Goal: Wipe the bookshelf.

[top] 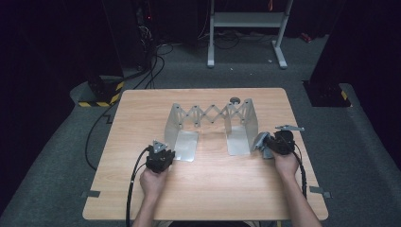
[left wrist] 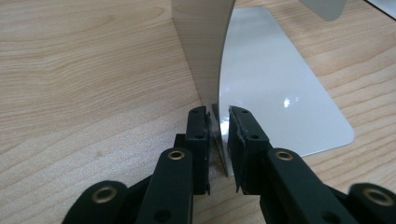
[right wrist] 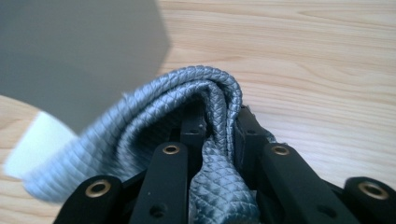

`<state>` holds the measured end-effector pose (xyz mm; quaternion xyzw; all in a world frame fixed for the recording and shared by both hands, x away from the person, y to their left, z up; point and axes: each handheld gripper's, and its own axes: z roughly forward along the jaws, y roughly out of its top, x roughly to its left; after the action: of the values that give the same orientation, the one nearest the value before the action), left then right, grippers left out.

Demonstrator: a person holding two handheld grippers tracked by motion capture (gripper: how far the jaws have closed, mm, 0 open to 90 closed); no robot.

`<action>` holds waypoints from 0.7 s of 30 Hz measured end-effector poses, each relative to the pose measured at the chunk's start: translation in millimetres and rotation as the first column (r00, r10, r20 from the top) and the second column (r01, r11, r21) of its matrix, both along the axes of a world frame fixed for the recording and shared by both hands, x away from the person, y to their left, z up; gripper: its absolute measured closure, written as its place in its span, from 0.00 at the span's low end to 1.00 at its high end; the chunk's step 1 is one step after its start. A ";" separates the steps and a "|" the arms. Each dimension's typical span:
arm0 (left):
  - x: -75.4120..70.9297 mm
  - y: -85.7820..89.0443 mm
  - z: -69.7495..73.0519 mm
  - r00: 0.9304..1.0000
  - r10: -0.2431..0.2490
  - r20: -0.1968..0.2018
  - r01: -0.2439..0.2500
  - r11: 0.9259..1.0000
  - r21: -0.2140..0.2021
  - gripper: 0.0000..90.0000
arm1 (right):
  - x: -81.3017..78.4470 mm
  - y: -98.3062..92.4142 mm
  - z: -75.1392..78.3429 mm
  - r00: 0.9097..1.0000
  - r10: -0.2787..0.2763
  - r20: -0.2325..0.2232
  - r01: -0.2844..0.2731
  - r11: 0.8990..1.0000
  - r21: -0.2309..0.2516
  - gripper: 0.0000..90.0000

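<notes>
A silver metal rack (top: 211, 115) with a scissor lattice between two L-shaped end plates stands mid-table. My left gripper (top: 169, 152) is at the near edge of its left end plate. In the left gripper view the thin upright plate (left wrist: 201, 46) runs between the jaws of that gripper (left wrist: 218, 112), with a slim gap showing beside it; the flat foot (left wrist: 275, 93) lies to the right. My right gripper (top: 270, 143) is by the right end plate, shut on a folded grey quilted cloth (top: 259, 141). The cloth (right wrist: 187, 93) bulges over the jaws (right wrist: 219, 119), close to the blurred grey plate (right wrist: 79, 51).
The wooden table (top: 213, 189) has bare room in front of the rack. A small dark round object (top: 235, 100) sits behind the rack. Grey tape tabs (top: 90, 193) mark the table's edges. Cables (top: 151, 66) and a white frame (top: 246, 21) are on the floor beyond.
</notes>
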<state>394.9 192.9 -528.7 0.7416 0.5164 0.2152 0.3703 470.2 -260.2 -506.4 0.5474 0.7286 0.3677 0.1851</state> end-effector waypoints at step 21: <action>-0.9 -2.8 -0.2 0.999 0.033 0.004 -0.033 0.999 0.030 0.53 | -29.8 5.7 24.1 0.990 0.008 0.141 -0.003 0.999 -0.034 0.53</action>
<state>394.0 190.2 -528.9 0.7379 0.5248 0.2304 0.3564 440.4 -254.5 -482.3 0.5148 0.7212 0.3937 0.2446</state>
